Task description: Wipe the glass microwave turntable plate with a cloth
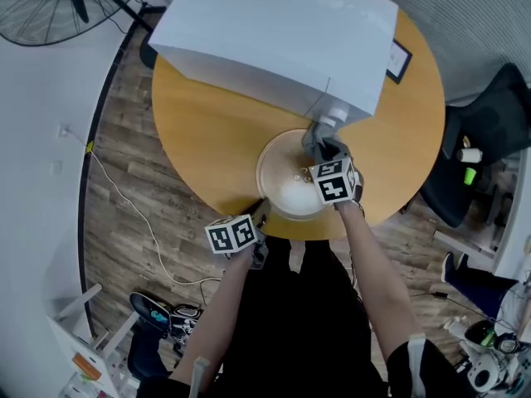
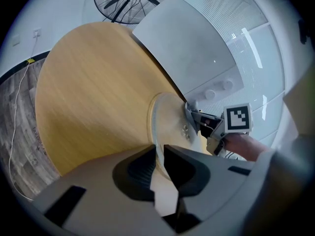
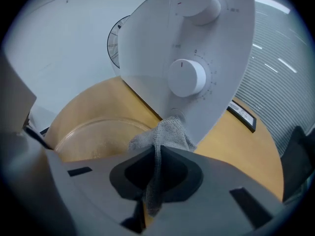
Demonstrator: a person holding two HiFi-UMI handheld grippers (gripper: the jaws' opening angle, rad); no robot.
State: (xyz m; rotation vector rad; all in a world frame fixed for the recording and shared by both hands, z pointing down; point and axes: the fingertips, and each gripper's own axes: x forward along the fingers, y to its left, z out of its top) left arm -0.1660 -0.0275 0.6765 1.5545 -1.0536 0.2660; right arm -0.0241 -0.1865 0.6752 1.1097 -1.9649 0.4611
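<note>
The round glass turntable plate (image 1: 286, 181) lies on the wooden table (image 1: 207, 139) in front of the microwave. My left gripper (image 1: 260, 211) is at the plate's near left rim. In the left gripper view the plate's edge (image 2: 158, 132) runs between the jaws of the left gripper (image 2: 160, 154), which are shut on it. My right gripper (image 1: 325, 154) is over the plate's far right side, shut on a grey cloth (image 1: 315, 138). In the right gripper view the cloth (image 3: 165, 132) bunches out ahead of the right gripper (image 3: 156, 149), above the plate (image 3: 98, 136) and close to the microwave's front.
A white microwave (image 1: 274, 31) fills the table's far half; its knobs (image 3: 186, 77) face my right gripper. A small black framed card (image 1: 398, 59) lies at the table's right edge. On the floor are a fan (image 1: 58, 2), a black chair (image 1: 489, 139), shoes (image 1: 158, 313) and a cable.
</note>
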